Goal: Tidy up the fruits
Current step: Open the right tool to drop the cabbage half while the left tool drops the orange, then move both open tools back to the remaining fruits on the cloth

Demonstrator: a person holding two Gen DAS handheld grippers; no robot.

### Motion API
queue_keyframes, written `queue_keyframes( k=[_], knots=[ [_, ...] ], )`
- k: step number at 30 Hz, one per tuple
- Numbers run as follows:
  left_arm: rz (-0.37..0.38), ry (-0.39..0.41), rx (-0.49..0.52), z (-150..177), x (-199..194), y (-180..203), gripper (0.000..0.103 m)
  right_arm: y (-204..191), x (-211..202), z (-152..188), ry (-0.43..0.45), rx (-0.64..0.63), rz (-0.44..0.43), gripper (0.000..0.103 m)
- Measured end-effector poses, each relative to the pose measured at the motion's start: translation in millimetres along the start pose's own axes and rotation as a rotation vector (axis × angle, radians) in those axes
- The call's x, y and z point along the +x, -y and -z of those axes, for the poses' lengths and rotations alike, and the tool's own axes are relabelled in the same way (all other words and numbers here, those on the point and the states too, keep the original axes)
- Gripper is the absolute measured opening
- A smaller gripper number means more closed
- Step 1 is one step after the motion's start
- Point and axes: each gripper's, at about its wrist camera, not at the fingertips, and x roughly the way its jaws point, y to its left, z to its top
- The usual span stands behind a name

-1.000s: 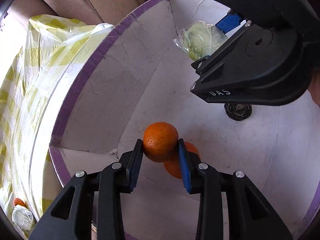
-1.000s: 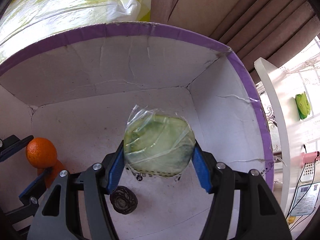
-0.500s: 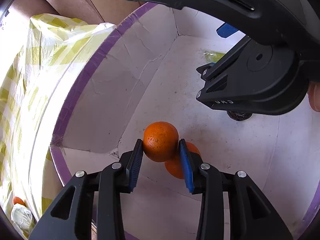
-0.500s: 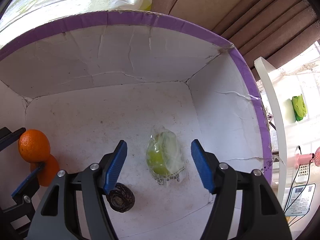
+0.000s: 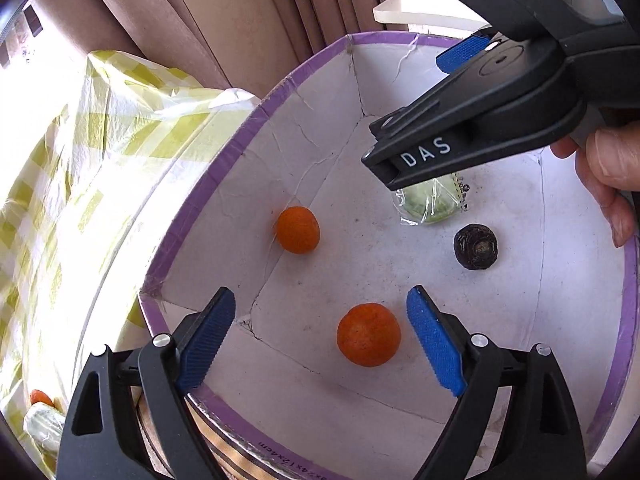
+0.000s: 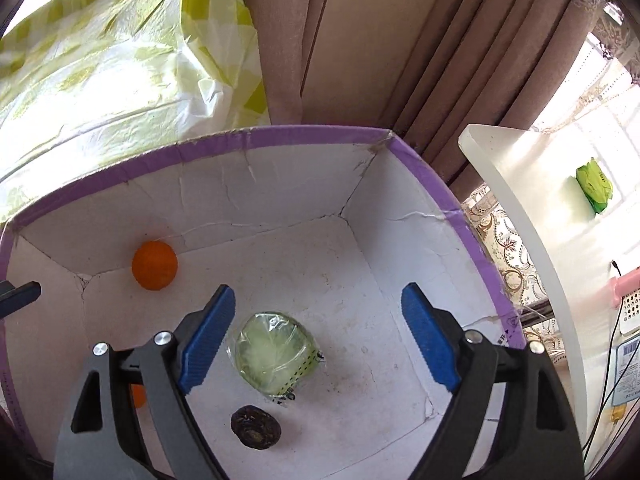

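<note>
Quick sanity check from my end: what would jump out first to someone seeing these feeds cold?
Two oranges, one between the open left gripper's fingers, the other by the far wall of the purple-rimmed white box. Near the open right gripper lie a plastic-wrapped green fruit and a dark round fruit.

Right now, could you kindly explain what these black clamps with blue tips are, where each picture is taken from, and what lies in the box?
They are hand-held grippers, one per hand, each carrying a camera that looks along its fingers. The left view shows the left gripper open above an orange; the right gripper enters at the upper right. The right view shows the right gripper open above a wrapped green fruit. The box also holds a second orange and a dark fruit. Nothing is held.
</note>
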Motion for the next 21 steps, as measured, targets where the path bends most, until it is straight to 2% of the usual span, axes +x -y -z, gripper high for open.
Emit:
queue_keyframes(
  k=[5,9,12,14,17,21],
  knots=[
    [-0.036,0.148,-0.081,6.6,-36.6,-15.9,0.085,31.5,-24.8,-7.3,0.132,0.124,-0.041,0.086],
    [-0.078,0.270,-0.116,17.5,-69.3,-32.9,0.085,51.2,-43.0,-10.1,0.199,0.218,-0.065,0.086],
    [-0.146,0.332,-0.130,28.4,-91.3,-47.0,0.087,56.4,-56.0,-10.4,0.267,0.261,-0.149,0.086],
    [-0.185,0.353,-0.165,35.7,-105.2,-58.1,0.088,49.8,-66.0,-12.6,0.288,0.251,-0.189,0.086],
    [-0.194,0.377,-0.239,52.8,-123.5,-78.3,0.088,28.8,-78.7,-14.9,0.304,0.209,-0.244,0.087],
    [-0.251,0.404,-0.328,83.8,-146.0,-100.2,0.088,-6.7,-91.6,-15.4,0.317,0.149,-0.368,0.088]
  ],
)
